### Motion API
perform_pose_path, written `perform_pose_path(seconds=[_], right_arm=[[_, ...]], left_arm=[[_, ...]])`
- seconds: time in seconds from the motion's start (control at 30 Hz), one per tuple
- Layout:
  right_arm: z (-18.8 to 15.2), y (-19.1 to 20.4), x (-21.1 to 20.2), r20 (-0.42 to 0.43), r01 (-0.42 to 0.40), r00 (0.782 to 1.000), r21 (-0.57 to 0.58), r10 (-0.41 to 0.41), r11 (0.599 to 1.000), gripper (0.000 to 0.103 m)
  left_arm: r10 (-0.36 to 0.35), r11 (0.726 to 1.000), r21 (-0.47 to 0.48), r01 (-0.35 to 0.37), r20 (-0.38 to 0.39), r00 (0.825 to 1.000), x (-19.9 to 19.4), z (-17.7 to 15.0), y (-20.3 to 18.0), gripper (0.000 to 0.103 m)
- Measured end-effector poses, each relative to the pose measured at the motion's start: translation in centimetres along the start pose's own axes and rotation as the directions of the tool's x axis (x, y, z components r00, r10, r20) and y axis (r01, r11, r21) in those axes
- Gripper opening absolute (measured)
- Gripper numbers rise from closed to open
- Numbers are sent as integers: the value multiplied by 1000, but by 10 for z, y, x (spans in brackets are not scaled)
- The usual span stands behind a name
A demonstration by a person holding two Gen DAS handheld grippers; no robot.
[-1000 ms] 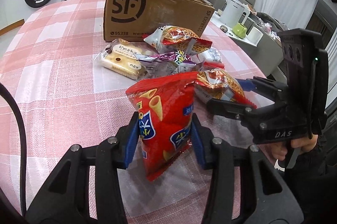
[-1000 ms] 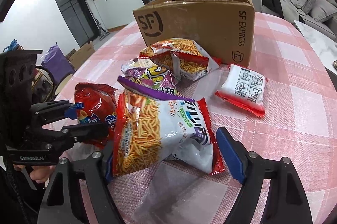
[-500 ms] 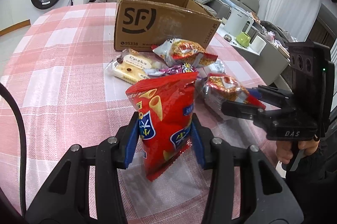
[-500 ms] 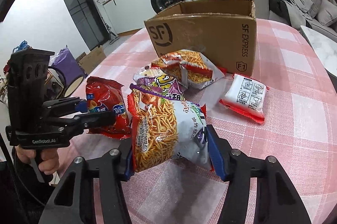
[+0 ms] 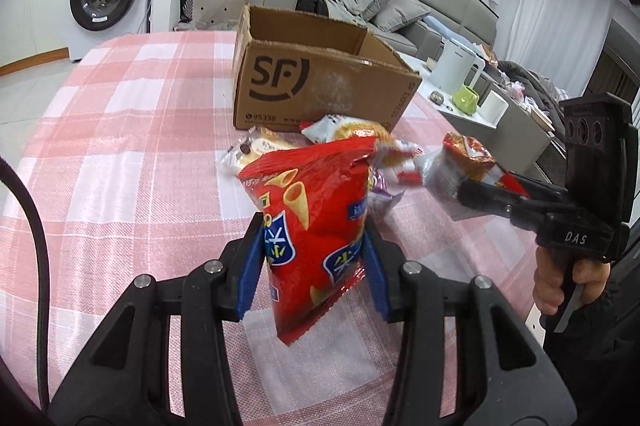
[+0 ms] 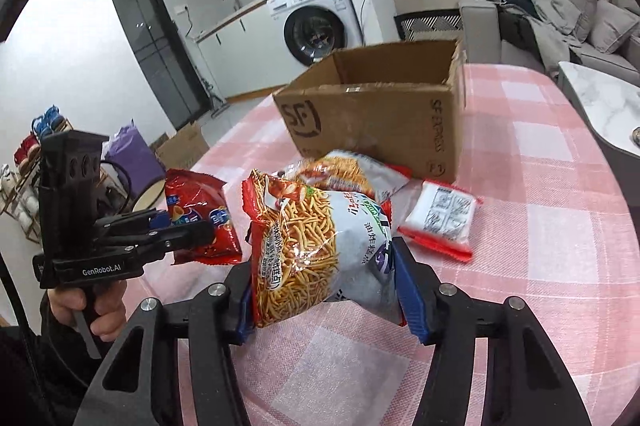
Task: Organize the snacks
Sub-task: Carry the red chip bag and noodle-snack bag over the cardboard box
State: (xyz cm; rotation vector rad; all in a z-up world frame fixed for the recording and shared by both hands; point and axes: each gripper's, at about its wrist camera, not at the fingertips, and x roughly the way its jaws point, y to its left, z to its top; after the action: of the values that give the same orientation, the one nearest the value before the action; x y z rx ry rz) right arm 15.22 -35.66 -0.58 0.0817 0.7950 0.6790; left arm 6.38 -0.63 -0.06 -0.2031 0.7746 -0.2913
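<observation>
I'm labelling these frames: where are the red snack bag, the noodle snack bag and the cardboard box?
red snack bag [image 5: 308, 226]: left wrist view, front panel between the pads.
noodle snack bag [image 6: 308, 250]: right wrist view, clear window.
cardboard box [image 5: 320, 93]: left wrist view, printed front wall.

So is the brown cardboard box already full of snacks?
No, the brown cardboard box shows only bare inner walls in the right wrist view, and the white and red snack packet lies on the pink checked tablecloth outside it.

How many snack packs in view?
6: red bag in left gripper, stick-snack bag in right gripper; on the table: second stick bag, white packet, purple bag, cake pack. Others possibly hidden.
</observation>
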Motion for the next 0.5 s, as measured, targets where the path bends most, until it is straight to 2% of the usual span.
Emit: perform_pose_path(seconds=[0.5], right_arm=[[10,-7,-33,87,28,996,20,-30,999,58]], left_arm=[[48,999,20,-50,112,993,-31,33,-8,42]])
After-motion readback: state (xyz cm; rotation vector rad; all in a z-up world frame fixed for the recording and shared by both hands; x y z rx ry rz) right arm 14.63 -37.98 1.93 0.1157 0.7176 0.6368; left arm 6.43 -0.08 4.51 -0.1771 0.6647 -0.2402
